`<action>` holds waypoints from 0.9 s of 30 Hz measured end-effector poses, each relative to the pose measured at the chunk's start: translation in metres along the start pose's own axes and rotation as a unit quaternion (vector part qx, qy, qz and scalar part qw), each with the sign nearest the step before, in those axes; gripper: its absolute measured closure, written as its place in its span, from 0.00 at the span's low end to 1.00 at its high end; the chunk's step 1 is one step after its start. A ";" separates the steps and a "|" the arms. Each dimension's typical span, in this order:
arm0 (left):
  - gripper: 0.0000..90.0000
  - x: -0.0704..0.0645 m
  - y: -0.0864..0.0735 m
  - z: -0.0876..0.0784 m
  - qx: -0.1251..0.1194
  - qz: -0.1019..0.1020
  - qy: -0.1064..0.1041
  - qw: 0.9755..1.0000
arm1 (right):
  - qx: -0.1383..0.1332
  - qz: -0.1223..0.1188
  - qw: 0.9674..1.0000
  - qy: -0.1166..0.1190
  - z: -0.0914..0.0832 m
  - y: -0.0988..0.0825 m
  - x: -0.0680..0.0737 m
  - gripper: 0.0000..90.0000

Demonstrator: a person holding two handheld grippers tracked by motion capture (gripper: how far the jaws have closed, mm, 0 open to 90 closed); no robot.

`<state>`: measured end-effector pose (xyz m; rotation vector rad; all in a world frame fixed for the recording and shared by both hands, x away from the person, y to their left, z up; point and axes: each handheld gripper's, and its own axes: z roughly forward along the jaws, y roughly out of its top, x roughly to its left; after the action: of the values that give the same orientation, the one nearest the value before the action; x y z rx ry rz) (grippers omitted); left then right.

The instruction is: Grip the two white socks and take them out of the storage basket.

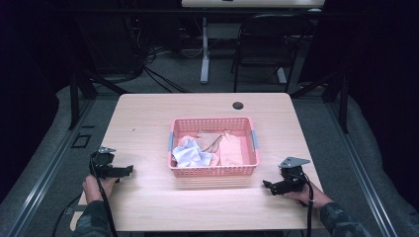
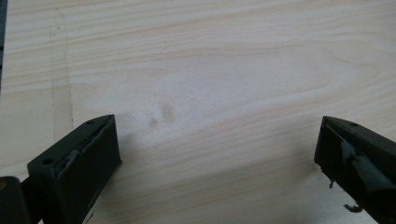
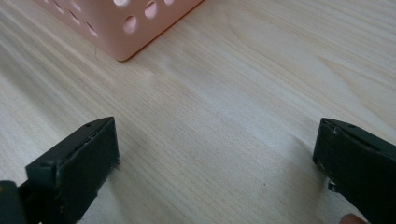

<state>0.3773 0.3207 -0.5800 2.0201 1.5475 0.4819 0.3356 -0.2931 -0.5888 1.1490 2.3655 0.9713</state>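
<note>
On either side of the pink basket (image 1: 213,148), both hands rest low on the wooden surface (image 1: 148,118). The left gripper (image 1: 129,169) and right gripper (image 1: 266,184) point inward, fingers wide apart and empty. From above, cloths (image 1: 193,153) lie inside the basket; the right gripper view catches its perforated corner (image 3: 122,28).

**Bright table, dark surroundings**

In the high view the table (image 1: 148,207) is lit from above and looks washed pale, with a glare band before the basket (image 1: 213,171); the room around falls almost black. That view is soft and grainy. Both gripper views are evenly lit, wood grain sharp, near jaws slightly blurred, soft shadows beneath them.
</note>
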 end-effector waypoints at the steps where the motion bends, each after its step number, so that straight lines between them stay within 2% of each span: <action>1: 0.00 0.000 0.001 -0.001 0.000 -0.004 -0.014 1.000 | 0.000 0.000 1.000 0.000 0.000 0.000 0.000 0.00; 2: 0.00 0.000 0.001 -0.001 0.000 -0.004 -0.014 1.000 | 0.000 0.000 1.000 0.000 0.000 0.000 0.000 0.00; 3: 0.00 0.000 0.003 -0.002 0.000 -0.011 -0.026 1.000 | -0.001 0.000 1.000 0.000 0.000 0.000 0.000 0.00; 4: 0.00 -0.001 0.005 -0.007 -0.010 -0.008 -0.029 1.000 | -0.001 0.001 1.000 0.001 0.000 0.000 0.000 0.00; 6: 0.00 -0.002 0.006 -0.009 -0.011 -0.007 -0.032 0.999 | -0.001 0.001 1.000 0.000 0.000 0.000 0.000 0.00; 8: 0.00 -0.005 0.010 -0.015 -0.013 0.006 -0.034 0.999 | -0.003 0.003 1.000 0.000 0.001 0.000 0.001 0.00; 12: 0.00 -0.008 0.018 -0.025 -0.020 0.005 -0.061 0.998 | -0.003 0.003 1.000 0.001 0.001 0.000 0.001 0.00; 14: 0.00 -0.012 0.023 -0.031 -0.027 0.015 -0.059 0.998 | -0.001 0.002 1.000 0.000 0.000 0.000 0.001 0.00; 19: 0.00 -0.019 0.032 -0.041 -0.033 0.019 -0.081 0.996 | -0.001 0.002 1.000 0.001 0.000 0.000 0.001 0.00; 24: 0.00 -0.029 0.039 -0.050 -0.039 0.037 -0.083 0.995 | -0.001 0.002 1.000 0.001 0.000 0.000 0.001 0.00; 27: 0.00 -0.038 0.044 -0.055 -0.046 0.049 -0.091 0.994 | -0.001 0.002 1.000 0.000 0.000 0.000 0.001 0.00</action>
<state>0.3690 0.2870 -0.5080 2.0158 1.2996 0.3872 0.3353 -0.2925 -0.5891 1.1523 2.3628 0.9755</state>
